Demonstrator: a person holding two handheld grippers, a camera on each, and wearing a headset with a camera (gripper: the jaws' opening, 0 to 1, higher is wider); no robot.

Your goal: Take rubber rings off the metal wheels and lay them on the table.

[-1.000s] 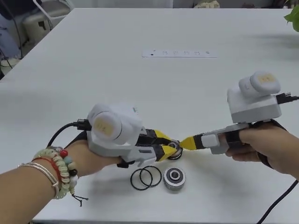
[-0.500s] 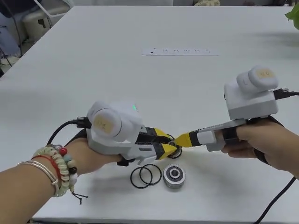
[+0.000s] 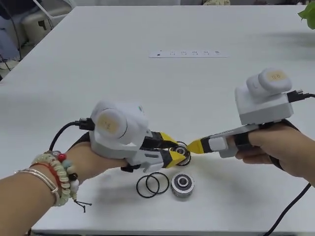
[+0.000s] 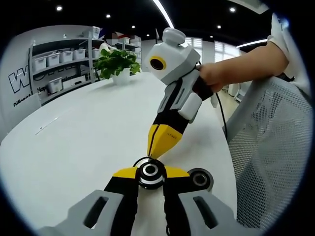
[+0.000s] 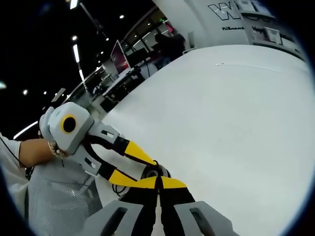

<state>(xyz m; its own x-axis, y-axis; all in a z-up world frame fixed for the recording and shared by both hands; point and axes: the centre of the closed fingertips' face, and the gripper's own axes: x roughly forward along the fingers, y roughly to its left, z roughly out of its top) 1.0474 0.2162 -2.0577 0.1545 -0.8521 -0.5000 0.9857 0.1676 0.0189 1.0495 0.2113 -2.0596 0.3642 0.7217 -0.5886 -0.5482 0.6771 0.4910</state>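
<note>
L gripper point(image 3: 177, 151), in the person's L hand point(image 3: 87, 162) (beaded bracelets point(image 3: 55, 173) at the wrist), sits low over the table point(image 3: 98, 73), toward the near edge. Its jaws are closed partway on a metal wheel point(image 3: 183, 152), one yellow tip on each side. The L gripper view shows this wheel point(image 4: 150, 170) face-on, clamped between the two tips and clear of the surface.

Just below the L gripper, by the near edge, lie two black rubber rings point(image 3: 153, 184), flat and overlapping. Immediately R of them a second wheel point(image 3: 182, 185) stands on its flat face, touching or almost touching the rings; can't tell which.

R gripper point(image 3: 192, 146), in the R hand point(image 3: 275, 147), comes in from the R side, pointed at the held wheel. Its jaws are pressed together, tips at the wheel's rim. The R gripper view gives the same: jaws together w/ no gap, wheel point(image 5: 160, 172) just past the tips. Whether any rubber is pinched between them can't be told.

Toward the far edge, approx. centre, lies a white strip point(image 3: 189, 53). Plant leaves point(image 3: 309, 15) show at the far R corner.
</note>
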